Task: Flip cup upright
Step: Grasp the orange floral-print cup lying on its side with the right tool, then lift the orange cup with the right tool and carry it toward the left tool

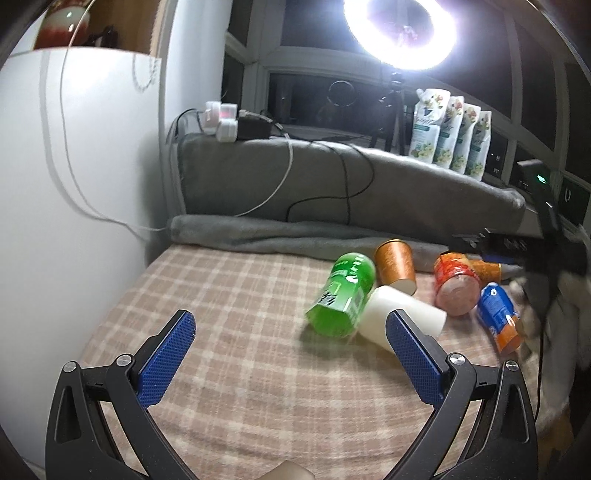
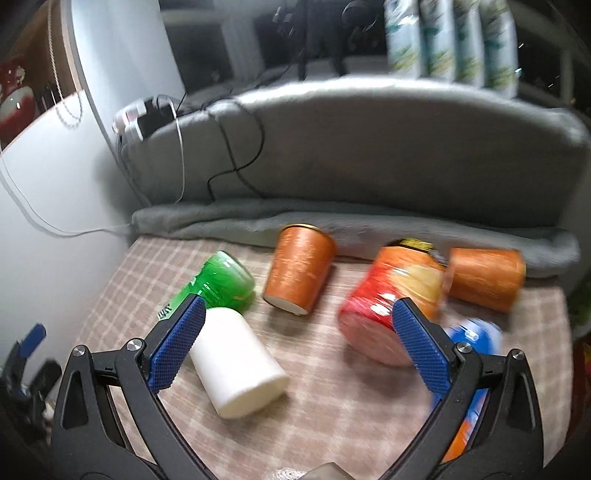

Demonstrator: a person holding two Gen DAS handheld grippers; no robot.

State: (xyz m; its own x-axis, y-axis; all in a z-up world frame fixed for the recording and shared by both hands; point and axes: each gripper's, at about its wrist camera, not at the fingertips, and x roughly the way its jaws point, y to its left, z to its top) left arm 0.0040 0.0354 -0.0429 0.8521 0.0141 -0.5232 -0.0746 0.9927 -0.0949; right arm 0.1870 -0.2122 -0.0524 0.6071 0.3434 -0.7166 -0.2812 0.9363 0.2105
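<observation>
— Where's the cup you have to stand up?

— I take it to be the white cup, lying on its side on the checked cloth, its closed end touching the green bottle. My right gripper hovers just above it, jaws wide apart, holding nothing. My left gripper is spread open too, empty, with the same cup partly behind its right finger.

— What could go wrong?

— The cup is round and lies free, so a clumsy pinch could roll it away. The green bottle leans against it, so lifting may drag or nudge that. The red bottle and the blue bottle lie close on the other side, easy to knock. The cloth looks soft, so a stood-up cup may wobble.

— Other cups?

— Two orange ones: one tipped over just behind, another on its side against the grey cushion. My right view is blurred, so details there are unsure.

— And the room?

— Cables trail over the cushion, pouches line the sill, and a ring light glares above.
</observation>
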